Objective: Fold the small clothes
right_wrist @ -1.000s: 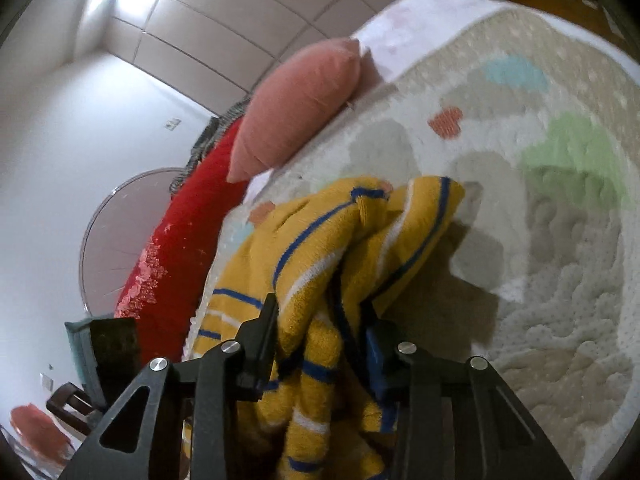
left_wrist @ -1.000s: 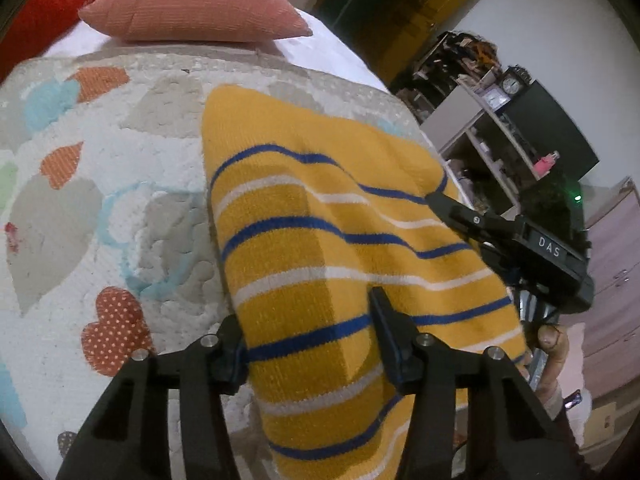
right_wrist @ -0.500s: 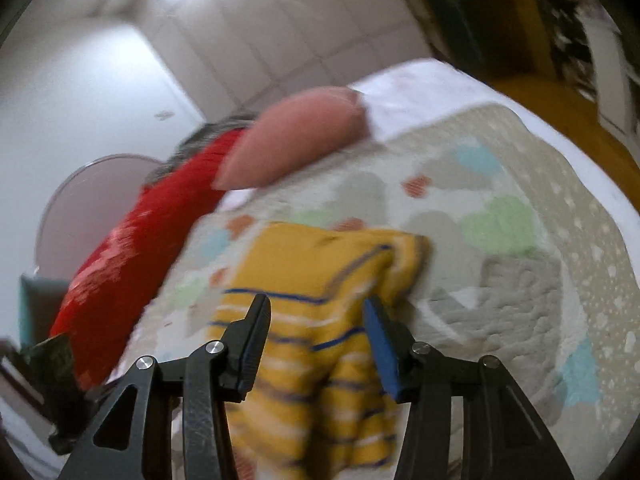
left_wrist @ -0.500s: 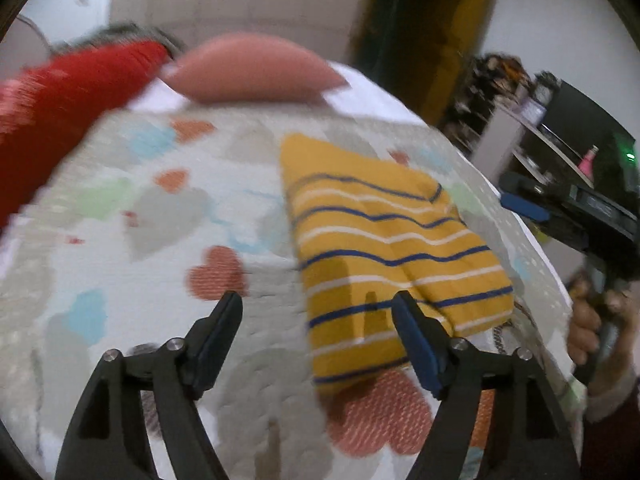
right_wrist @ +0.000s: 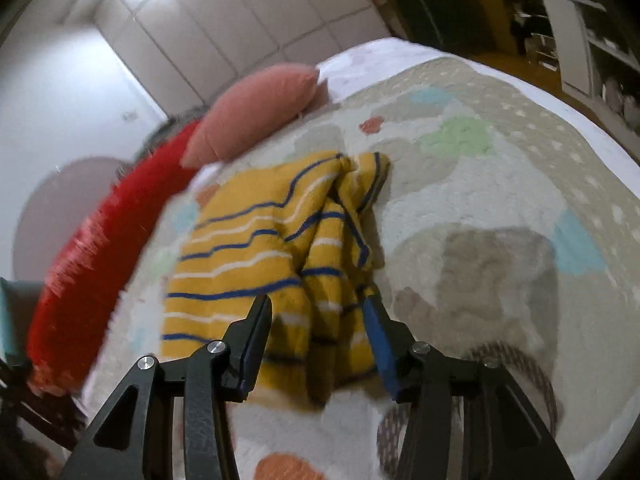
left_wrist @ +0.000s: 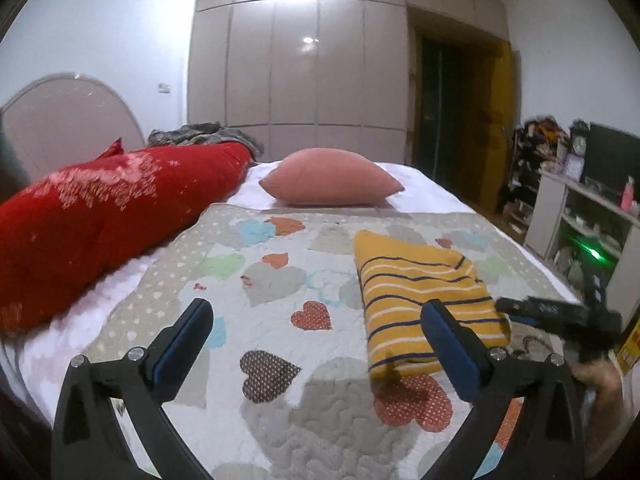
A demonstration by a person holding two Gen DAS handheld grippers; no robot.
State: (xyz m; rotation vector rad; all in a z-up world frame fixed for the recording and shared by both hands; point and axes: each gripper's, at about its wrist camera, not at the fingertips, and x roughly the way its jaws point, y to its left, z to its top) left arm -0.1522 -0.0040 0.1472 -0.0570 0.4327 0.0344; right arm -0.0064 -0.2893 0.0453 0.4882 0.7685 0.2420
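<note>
The left gripper (left_wrist: 316,320) hangs above the bed with its jaws spread wide and nothing between them; a second ago those same jaws were pinched on the yellow striped garment (left_wrist: 420,300), so the cloth has been let go and the tool lifted back. The right gripper (right_wrist: 320,320) is likewise parted and empty, its blue-padded fingers (right_wrist: 378,334) straddling the near edge of the garment without closing on it, where a second ago they were clamped on a bunched handful of the knit. The garment now lies as a compact folded rectangle on the heart-patterned quilt (left_wrist: 280,420), at about two o'clock from the left tool and just beside its right finger; from the right wrist view it sits at twelve o'clock, with a loose flap still rumpled along its right side at about one o'clock. Judging by that, the main fold is laid down and released, and what may remain is smoothing that untidy edge. Farther out, a pink pillow (left_wrist: 332,178) rests at twelve o'clock near the head of the bed and a red bolster (left_wrist: 112,216) runs along at ten o'clock. No brand or lettering can be read now; the marking on the right tool's body is too blurred.
</note>
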